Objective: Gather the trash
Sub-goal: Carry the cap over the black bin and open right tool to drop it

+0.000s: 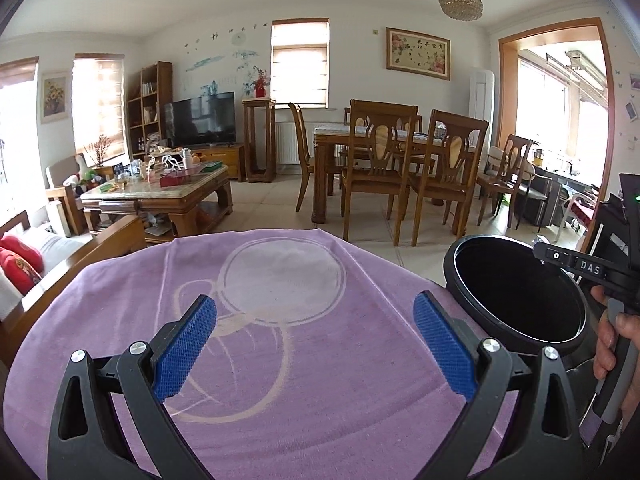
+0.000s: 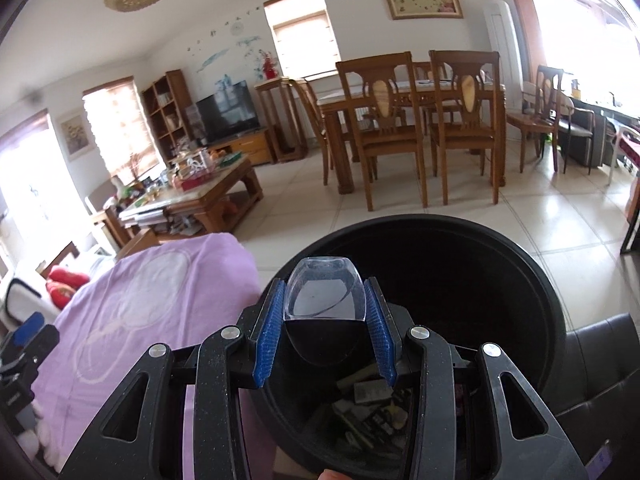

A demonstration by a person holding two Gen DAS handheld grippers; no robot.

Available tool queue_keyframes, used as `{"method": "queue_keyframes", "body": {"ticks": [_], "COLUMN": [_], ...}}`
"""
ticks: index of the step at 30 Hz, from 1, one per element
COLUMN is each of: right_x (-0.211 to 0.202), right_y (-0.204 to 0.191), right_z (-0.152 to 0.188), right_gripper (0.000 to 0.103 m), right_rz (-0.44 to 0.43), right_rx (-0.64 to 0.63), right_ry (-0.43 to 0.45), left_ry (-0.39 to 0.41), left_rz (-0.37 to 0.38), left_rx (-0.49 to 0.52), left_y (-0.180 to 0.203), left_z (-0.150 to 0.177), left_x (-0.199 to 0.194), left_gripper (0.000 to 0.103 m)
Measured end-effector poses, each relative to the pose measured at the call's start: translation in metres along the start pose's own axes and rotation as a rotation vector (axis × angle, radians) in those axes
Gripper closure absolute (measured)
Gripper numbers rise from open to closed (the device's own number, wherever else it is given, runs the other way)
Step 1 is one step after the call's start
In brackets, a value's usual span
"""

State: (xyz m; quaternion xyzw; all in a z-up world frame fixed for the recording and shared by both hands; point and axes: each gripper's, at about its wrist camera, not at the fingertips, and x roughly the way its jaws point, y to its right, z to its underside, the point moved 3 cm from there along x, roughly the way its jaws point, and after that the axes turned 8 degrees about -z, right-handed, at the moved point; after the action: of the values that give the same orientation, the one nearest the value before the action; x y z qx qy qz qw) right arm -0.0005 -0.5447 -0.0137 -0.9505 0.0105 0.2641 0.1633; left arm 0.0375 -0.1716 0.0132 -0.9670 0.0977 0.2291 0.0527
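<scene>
From the left wrist, a purple cloth (image 1: 280, 344) with pale ring patterns covers the surface below; beyond it a tiled floor (image 1: 276, 208) runs to a cluttered coffee table (image 1: 160, 192), a television (image 1: 200, 118), a bookshelf (image 1: 150, 100) and a dining table (image 1: 384, 136) ringed by wooden chairs. The left gripper (image 1: 316, 344) hangs over the cloth, its blue pads spread wide with nothing between them; a black bin (image 1: 516, 288) stands just beside the cloth's right edge, and a hand (image 1: 612, 332) grips the other tool next to it.

From the right wrist, the same bin (image 2: 532, 280) fills the lower middle, the purple cloth (image 2: 168, 300) to its left and a dark leather seat (image 2: 600, 364) to its right; scraps of paper and packaging (image 2: 368, 404) lie at the bottom. The right gripper (image 2: 325, 320) is clamped on a clear plastic cup (image 2: 324, 292), pads pressing its two sides; the cup is see-through, lies with its open mouth facing the camera, and is held above the bin's opening.
</scene>
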Motion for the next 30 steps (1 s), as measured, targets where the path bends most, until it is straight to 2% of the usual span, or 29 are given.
{"method": "queue_keyframes", "body": {"ticks": [8,30], "right_x": [0.012,0.043], "right_y": [0.017,0.013], "right_z": [0.011,0.022], "right_gripper": [0.063,0.063], "right_rz": [0.055,0.133], "right_rx": [0.011,-0.003], "right_ry": [0.006,0.006], "left_ry": [-0.009,-0.022], "left_rz": [-0.01,-0.02], "left_rx": [-0.032,0.022], "left_y": [-0.01,-0.011], "left_z": [0.007,0.015], "left_x": [0.009,0.008], "left_gripper": [0.005,0.005]}}
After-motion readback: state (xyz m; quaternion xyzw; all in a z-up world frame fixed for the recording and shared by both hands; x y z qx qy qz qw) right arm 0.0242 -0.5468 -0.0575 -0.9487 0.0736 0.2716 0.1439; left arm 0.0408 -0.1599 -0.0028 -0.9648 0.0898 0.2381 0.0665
